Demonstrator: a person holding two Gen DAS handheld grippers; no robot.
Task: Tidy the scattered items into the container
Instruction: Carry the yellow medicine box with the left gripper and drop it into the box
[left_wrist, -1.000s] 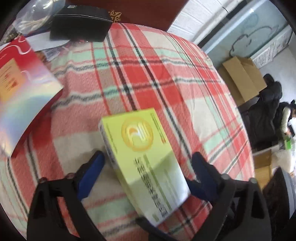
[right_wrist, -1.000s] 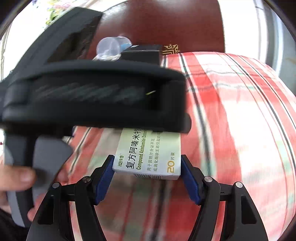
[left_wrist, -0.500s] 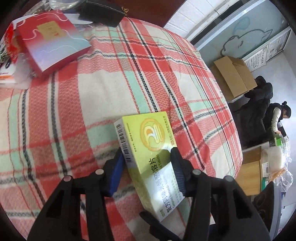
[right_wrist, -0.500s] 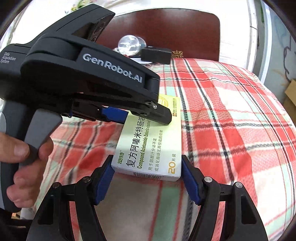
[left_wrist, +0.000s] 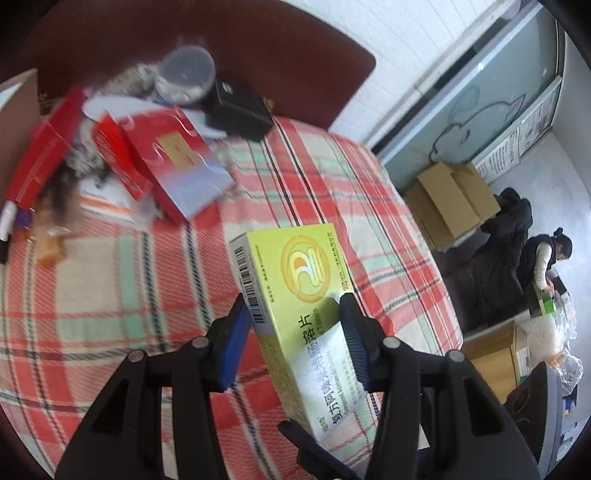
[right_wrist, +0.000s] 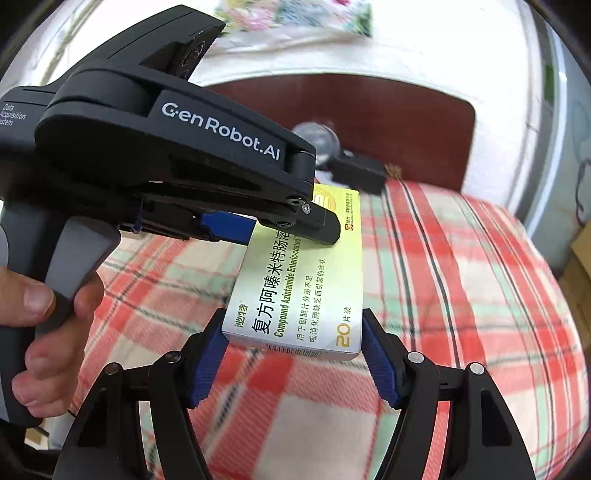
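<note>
Two grippers clamp one yellow-green medicine box (right_wrist: 303, 280) above the red plaid cloth (right_wrist: 461, 288). The right gripper (right_wrist: 293, 354) grasps the box's near end between its blue pads (right_wrist: 208, 363), which press both narrow sides. The left gripper (left_wrist: 293, 332) is clenched across the far end, one pad against the barcode side and the other on the printed top face. In the left wrist view, ahead and to the left of that gripper, a red gift box (left_wrist: 173, 166), a black box (left_wrist: 238, 112) and a clear round jar (left_wrist: 186, 75) lie in a loose pile near the cloth's far edge.
</note>
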